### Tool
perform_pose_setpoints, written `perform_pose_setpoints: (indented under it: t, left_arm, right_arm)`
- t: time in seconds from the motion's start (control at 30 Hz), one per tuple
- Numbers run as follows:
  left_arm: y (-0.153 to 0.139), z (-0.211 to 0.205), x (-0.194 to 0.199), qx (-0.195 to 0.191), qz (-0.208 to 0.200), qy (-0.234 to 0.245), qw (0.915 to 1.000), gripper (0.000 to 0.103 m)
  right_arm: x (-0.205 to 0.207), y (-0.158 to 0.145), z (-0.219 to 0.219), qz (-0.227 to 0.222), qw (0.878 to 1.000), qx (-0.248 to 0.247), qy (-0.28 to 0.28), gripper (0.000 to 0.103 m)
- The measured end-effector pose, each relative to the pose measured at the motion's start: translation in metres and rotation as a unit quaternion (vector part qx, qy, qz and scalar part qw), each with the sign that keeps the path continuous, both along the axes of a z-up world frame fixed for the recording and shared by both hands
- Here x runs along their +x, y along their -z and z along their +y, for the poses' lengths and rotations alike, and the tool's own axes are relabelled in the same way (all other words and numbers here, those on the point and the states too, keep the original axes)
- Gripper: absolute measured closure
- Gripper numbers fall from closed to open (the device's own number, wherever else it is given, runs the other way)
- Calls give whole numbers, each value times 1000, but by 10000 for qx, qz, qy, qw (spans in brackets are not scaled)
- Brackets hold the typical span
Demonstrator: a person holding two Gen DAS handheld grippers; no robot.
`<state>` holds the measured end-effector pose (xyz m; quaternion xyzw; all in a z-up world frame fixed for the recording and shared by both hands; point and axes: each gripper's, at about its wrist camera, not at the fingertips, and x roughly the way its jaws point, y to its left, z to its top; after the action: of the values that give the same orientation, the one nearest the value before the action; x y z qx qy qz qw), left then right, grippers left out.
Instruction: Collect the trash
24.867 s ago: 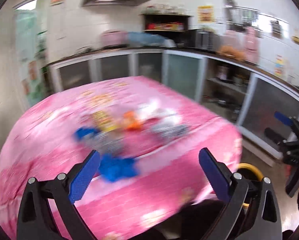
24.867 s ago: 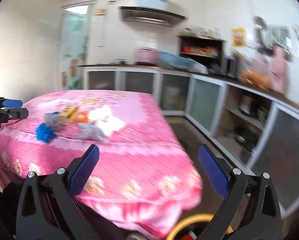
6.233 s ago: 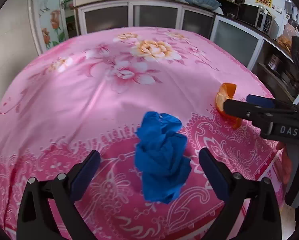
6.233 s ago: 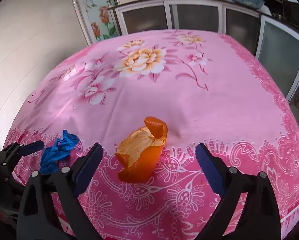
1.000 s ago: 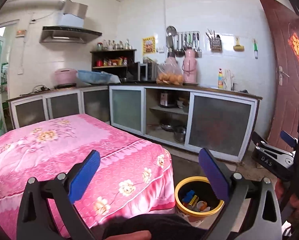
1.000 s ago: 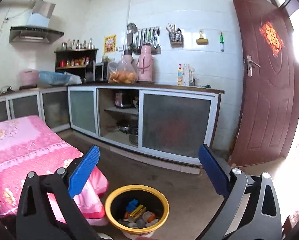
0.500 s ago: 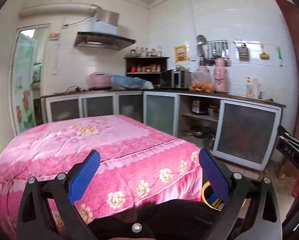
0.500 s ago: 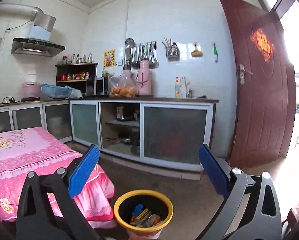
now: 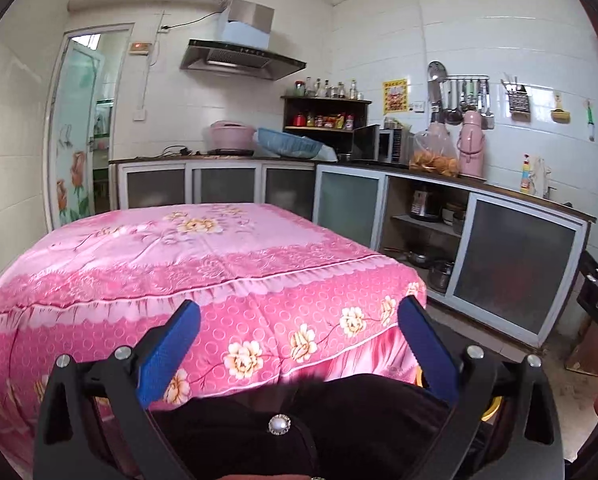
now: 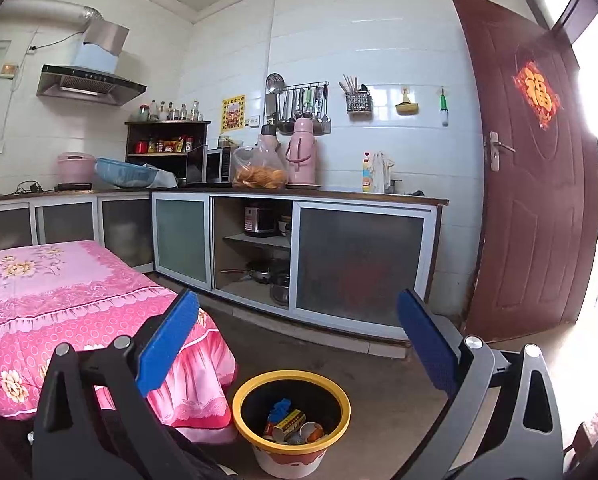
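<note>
A yellow-rimmed bin (image 10: 291, 384) stands on the floor by the table corner and holds several pieces of trash, among them blue crumpled material (image 10: 280, 407) and a yellow wrapper (image 10: 289, 421). My right gripper (image 10: 297, 334) is open and empty, held above and in front of the bin. My left gripper (image 9: 299, 334) is open and empty, facing the table with the pink floral cloth (image 9: 203, 252), whose top shows no trash. A sliver of the bin's yellow rim (image 9: 489, 410) shows behind the left gripper's right finger.
Kitchen cabinets (image 10: 363, 264) with a counter run along the far wall. A brown door (image 10: 535, 184) stands open at the right. The pink table (image 10: 59, 292) is left of the bin. Dark clothing (image 9: 299, 420) fills the bottom of the left wrist view.
Both grippers have tilted up and swung left over the last second. The table fills more of the left view and the bin has slid behind the left gripper's finger.
</note>
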<state>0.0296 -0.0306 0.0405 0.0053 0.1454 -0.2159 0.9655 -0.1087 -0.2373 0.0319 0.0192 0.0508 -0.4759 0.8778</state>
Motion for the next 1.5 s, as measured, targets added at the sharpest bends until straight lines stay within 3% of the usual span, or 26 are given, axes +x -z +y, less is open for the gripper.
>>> perform_pose_setpoints:
  t: [0.4,0.8,1.5]
  left_arm:
    - [25,-6,6,177,403,-376,9983,8]
    - [34,12,1,193,434,-937,9945,8]
    - [38,8,-15,217,317,-815,9959,8]
  right_arm:
    - [17,21,0,303,9989,79,-346,8]
    - [20,30,15,345,9964,-141,-763,8]
    - [9,40,18,206,9939,-120,-1075,8]
